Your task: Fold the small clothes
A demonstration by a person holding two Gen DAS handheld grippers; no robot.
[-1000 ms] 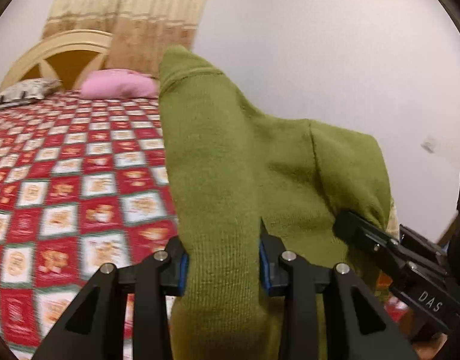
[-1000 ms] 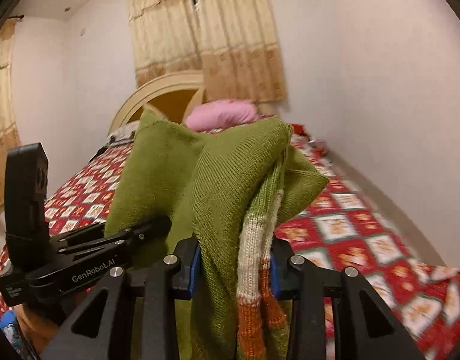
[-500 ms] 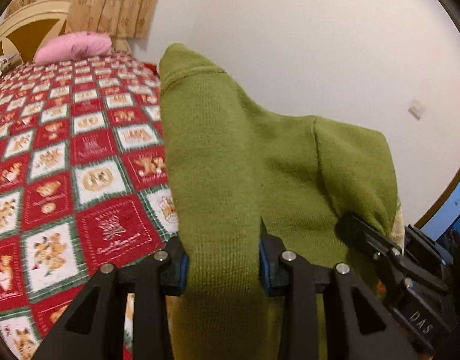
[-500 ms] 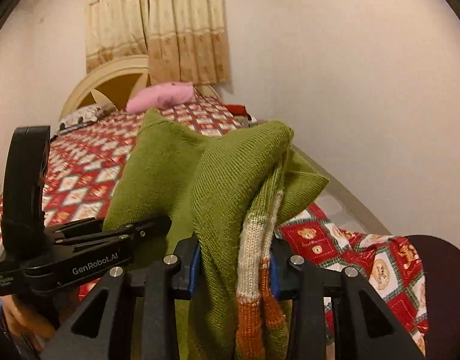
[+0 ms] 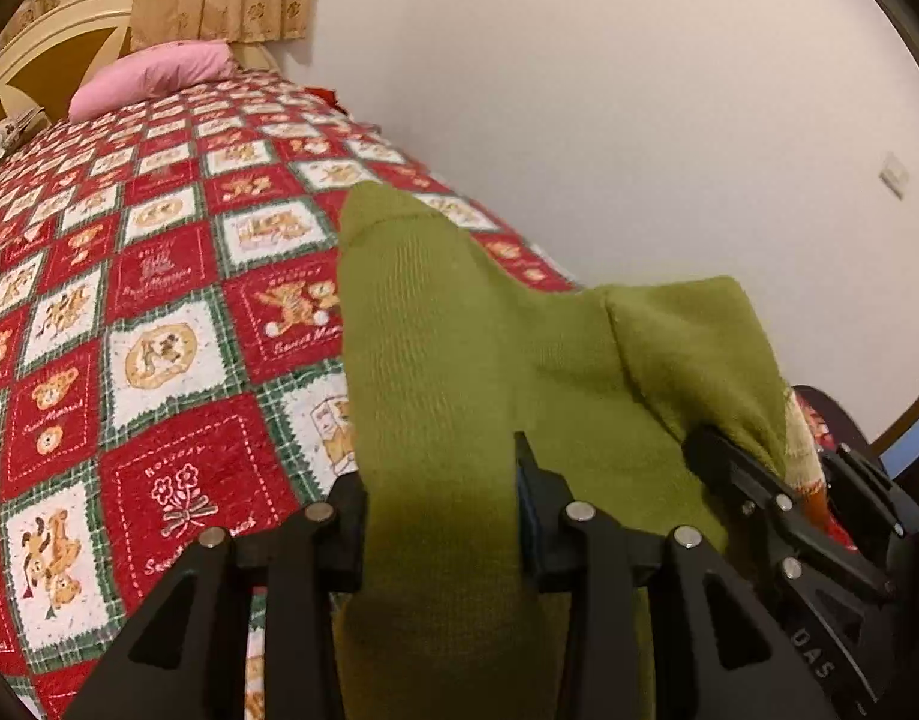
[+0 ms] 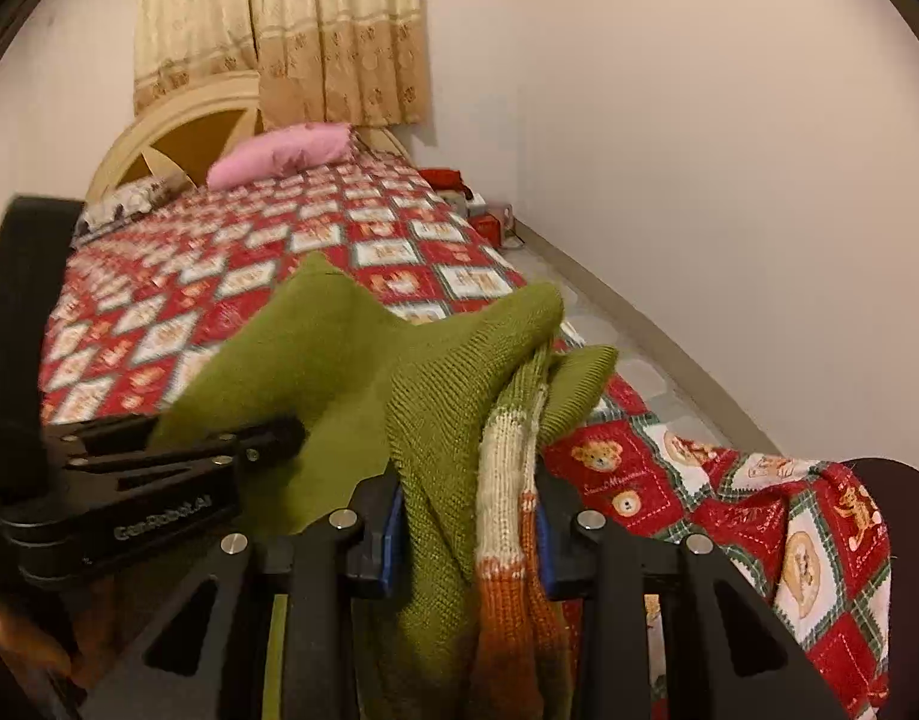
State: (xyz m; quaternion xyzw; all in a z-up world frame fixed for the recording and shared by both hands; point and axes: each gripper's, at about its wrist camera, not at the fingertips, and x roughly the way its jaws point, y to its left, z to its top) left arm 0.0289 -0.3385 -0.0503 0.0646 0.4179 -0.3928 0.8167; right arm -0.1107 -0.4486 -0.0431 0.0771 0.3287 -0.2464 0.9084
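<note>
A small olive-green knitted garment (image 5: 459,360) with cream and orange striped trim (image 6: 507,516) hangs between my two grippers above the near end of the bed. My left gripper (image 5: 438,516) is shut on one green fold of it. My right gripper (image 6: 468,516) is shut on a bunched green fold together with the striped trim. Each gripper shows in the other's view: the right gripper (image 5: 783,516) at the lower right, the left gripper (image 6: 177,468) at the lower left. The garment's lower part is hidden below the fingers.
A bed with a red, white and green teddy-bear quilt (image 5: 159,312) stretches ahead. A pink pillow (image 6: 279,153) and a cream headboard (image 6: 171,132) lie at its far end, under curtains. A white wall (image 5: 579,120) runs along the right side, with small items (image 6: 489,216) on the floor.
Both grippers have tipped down and moved toward the bed with the garment held; the quilt now fills more of each view. The grips have not changed.
</note>
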